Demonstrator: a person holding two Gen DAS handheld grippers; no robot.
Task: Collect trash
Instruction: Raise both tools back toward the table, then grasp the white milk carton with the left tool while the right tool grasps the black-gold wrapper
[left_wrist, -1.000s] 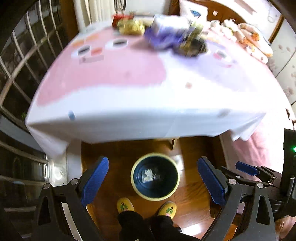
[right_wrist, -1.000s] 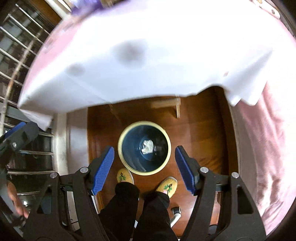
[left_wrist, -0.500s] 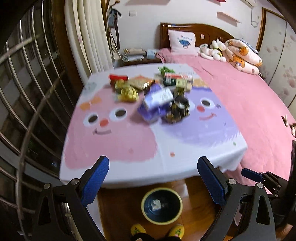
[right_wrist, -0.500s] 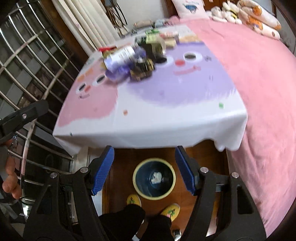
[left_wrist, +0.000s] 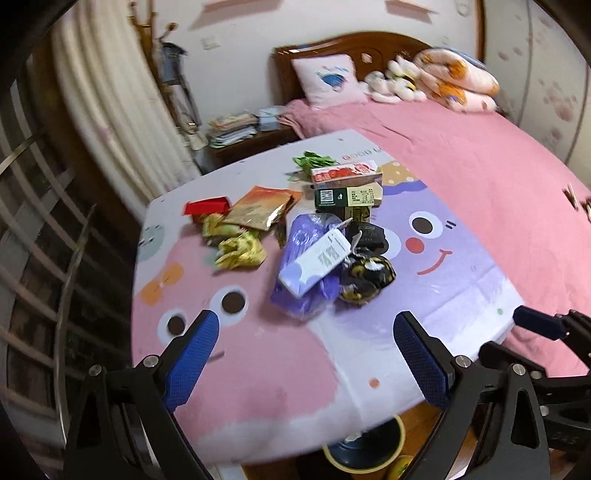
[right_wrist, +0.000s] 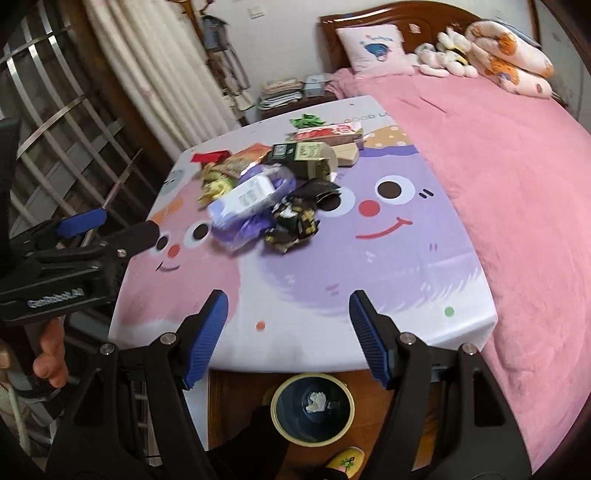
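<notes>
Trash (left_wrist: 317, 236) is piled mid-table (left_wrist: 258, 387), wrappers and boxes all touching. Bin (right_wrist: 312, 408) sits on the floor under the near edge. Left gripper (left_wrist: 303, 365) and right gripper (right_wrist: 286, 336) both wide apart, holding nothing.

tablecloth (right_wrist: 369, 266) — pink/purple cartoon faces | bin (right_wrist: 280, 424) — dark blue, yellow rim | bedspread (right_wrist: 517, 166) pink
</notes>
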